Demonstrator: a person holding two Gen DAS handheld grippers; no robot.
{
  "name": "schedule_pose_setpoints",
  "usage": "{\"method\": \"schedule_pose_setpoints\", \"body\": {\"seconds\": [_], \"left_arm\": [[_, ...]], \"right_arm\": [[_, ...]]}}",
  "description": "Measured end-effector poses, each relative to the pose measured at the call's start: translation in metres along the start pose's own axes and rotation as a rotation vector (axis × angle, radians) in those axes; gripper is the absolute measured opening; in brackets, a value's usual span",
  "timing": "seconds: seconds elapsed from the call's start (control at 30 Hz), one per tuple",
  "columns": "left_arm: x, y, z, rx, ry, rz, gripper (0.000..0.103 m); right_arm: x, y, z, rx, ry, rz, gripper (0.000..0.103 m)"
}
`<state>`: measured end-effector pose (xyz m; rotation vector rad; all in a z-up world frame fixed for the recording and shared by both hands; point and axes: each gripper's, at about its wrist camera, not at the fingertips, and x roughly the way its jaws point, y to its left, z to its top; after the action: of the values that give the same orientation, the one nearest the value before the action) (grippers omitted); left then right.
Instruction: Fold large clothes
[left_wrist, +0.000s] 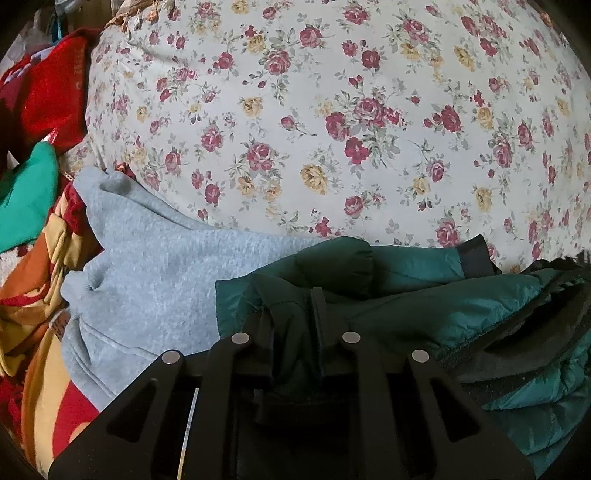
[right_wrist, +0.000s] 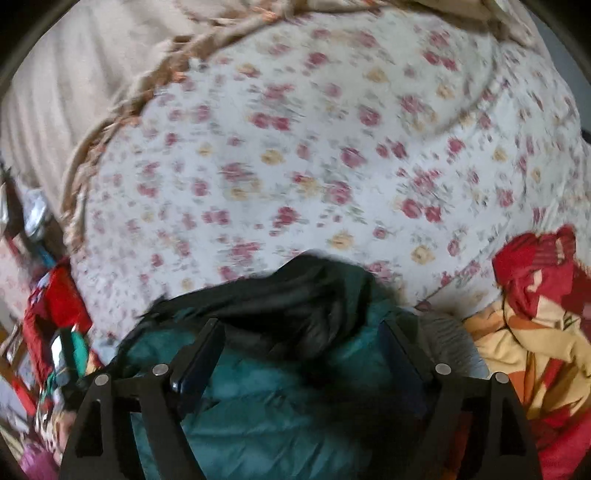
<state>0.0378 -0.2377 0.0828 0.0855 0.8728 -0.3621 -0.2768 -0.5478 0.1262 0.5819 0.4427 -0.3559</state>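
1. Left gripper (left_wrist: 291, 306) is nearly closed; its two black fingers pinch a fold of the dark green jacket (left_wrist: 461, 295), which bunches up between them at 6 o'clock in the left wrist view.
2. At 9 o'clock of that grip lies a grey sweatshirt (left_wrist: 155, 280), touching the jacket's edge; further to 9 o'clock are a green cloth (left_wrist: 26, 199) and an orange and red patterned blanket (left_wrist: 33, 295), and at 10 o'clock a red garment (left_wrist: 55, 96).
3. Behind everything, from 11 to 3 o'clock, spreads a white sheet with roses (left_wrist: 332, 110); the jacket rests on its near edge, and a black cuff (left_wrist: 476, 256) of the jacket sticks out at 3 o'clock.
4. Right gripper (right_wrist: 303, 347) stands wide; no cloth is pressed by its fingers; the green jacket (right_wrist: 266, 417) lies under and between them with its black lining (right_wrist: 295, 295) turned up at 12 o'clock; this view is blurred.
5. At 3 o'clock in the right wrist view lies the patterned blanket (right_wrist: 535, 332); the flowered sheet (right_wrist: 314, 166) fills the upper part.
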Motion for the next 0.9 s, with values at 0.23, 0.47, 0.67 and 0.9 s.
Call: {"method": "schedule_pose_setpoints", "body": {"seconds": [0.23, 0.47, 0.67, 0.9], "left_arm": [[-0.004, 0.008, 0.001, -0.043, 0.000, -0.065, 0.024], [-0.025, 0.031, 0.010, -0.115, 0.031, -0.266, 0.067], [-0.063, 0.040, 0.006, -0.083, -0.074, -0.278, 0.092], [-0.053, 0.023, 0.002, -0.038, -0.054, -0.223, 0.092]], "right_arm": [[0.038, 0.092, -0.029, -0.322, 0.156, 0.078, 0.082], [0.134, 0.124, -0.042, -0.375, 0.272, -0.027, 0.082], [0.163, 0.106, -0.043, -0.313, 0.292, -0.066, 0.083], [0.117, 0.105, -0.029, -0.294, 0.265, -0.032, 0.083]]}}
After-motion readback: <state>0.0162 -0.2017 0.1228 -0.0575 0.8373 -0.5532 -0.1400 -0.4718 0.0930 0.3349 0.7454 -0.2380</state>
